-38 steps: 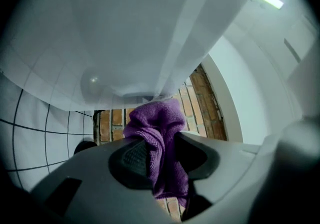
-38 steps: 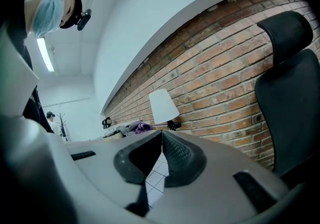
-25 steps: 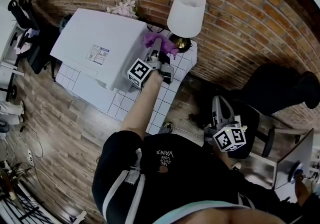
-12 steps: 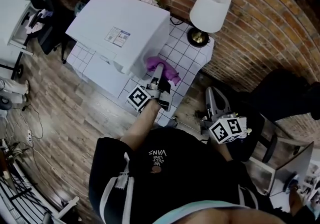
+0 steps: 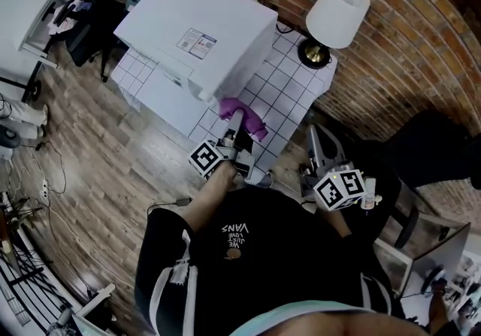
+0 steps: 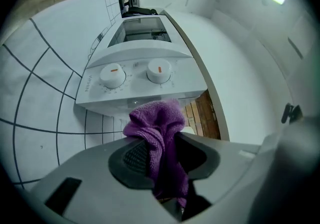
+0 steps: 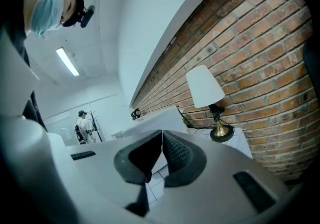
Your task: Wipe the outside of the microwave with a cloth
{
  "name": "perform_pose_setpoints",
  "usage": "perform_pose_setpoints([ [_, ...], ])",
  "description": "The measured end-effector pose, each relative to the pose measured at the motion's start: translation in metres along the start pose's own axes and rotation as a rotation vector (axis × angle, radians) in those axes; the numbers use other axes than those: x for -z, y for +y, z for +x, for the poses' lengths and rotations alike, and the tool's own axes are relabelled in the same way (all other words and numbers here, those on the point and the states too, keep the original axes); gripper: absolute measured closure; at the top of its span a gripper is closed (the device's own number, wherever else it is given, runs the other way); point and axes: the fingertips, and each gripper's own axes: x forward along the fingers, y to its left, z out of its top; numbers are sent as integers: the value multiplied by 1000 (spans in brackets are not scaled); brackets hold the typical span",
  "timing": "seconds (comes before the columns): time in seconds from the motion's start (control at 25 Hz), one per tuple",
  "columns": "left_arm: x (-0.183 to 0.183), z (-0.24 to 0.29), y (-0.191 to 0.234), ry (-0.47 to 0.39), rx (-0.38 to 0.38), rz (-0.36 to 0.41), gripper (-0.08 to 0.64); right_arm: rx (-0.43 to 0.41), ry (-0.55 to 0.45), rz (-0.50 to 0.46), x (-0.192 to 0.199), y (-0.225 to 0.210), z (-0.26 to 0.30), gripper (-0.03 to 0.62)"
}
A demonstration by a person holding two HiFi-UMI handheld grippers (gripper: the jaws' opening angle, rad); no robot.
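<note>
While the left claw [image 5: 237,131] hovers over the table [image 5: 289,94] in the head view, its purple cloth [image 5: 244,113] pokes out just ahead, beside the microwave [image 5: 199,34]. Left gripper view: jaws clamped on the cloth, the dials [image 6: 112,75] beyond it. Right gripper view: the right claw [image 7: 161,155] is closed on nothing, facing a lamp [image 7: 204,86]. The cloth looks clear of the microwave, so this seems a gap in the wiping. Next, press it onto the dial panel.

You stand on a wood floor [image 5: 98,169] facing a brick wall [image 5: 417,41]. A white-shaded lamp [image 5: 338,13] sits on the tiled table [image 5: 289,98] against it.
</note>
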Motion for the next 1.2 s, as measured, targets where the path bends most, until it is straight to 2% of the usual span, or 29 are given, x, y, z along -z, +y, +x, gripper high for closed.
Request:
perform_pose_setpoints([
  [0.2, -4, 27, 15, 16, -12, 34, 420, 40, -6, 1, -1, -10, -8, 589],
  [0.4, -6, 70, 24, 2, -4, 68, 420, 131, -25, 6, -7, -39, -31, 588],
  [0.8, 18, 179, 45, 9, -9, 100, 420, 297, -52, 21, -16, -99, -78, 589],
  [1.2, 31, 251, 58, 21, -35, 122, 420, 363, -37, 45, -17, -127, -95, 589],
])
